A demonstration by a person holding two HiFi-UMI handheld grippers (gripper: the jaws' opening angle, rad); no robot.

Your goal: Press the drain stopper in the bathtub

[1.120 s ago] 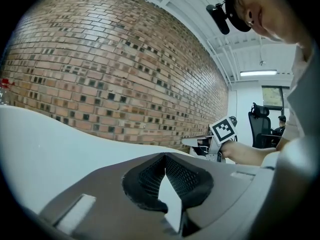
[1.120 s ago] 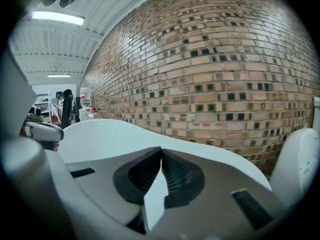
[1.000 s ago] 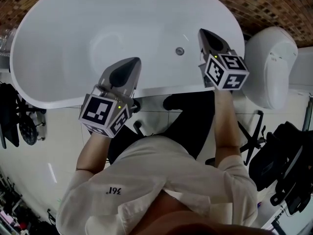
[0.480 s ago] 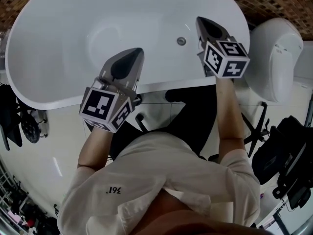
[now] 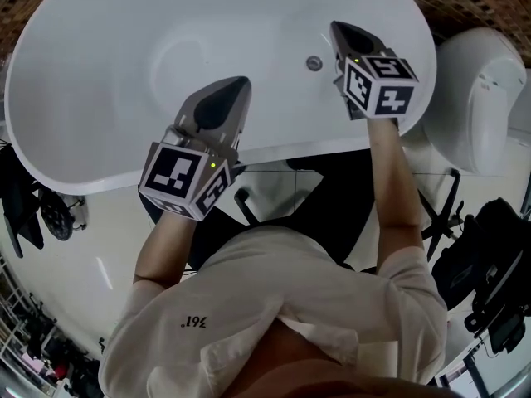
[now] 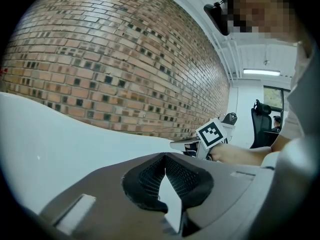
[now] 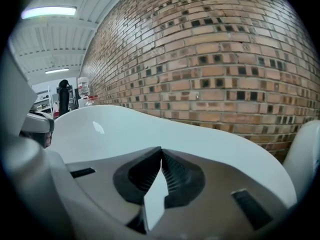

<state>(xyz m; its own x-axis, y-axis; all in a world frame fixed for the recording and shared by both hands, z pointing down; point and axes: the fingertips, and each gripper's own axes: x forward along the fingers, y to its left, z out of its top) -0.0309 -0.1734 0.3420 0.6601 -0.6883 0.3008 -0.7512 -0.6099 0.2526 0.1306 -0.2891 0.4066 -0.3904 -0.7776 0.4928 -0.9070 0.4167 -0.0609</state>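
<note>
The white bathtub [image 5: 99,73] fills the upper head view, with a brick wall [image 7: 225,64] behind its far side. The round metal drain stopper [image 5: 314,63] sits on the bathtub's floor, toward its right end. The right gripper [image 5: 338,28] hangs inside the bathtub's right end, just beside the stopper and apart from it, its jaws together and holding nothing. The left gripper [image 5: 239,83] hangs above the bathtub's near rim around mid-length, well apart from the stopper, jaws likewise together and empty. A white toilet [image 5: 477,98] stands beyond the bathtub's right end.
</note>
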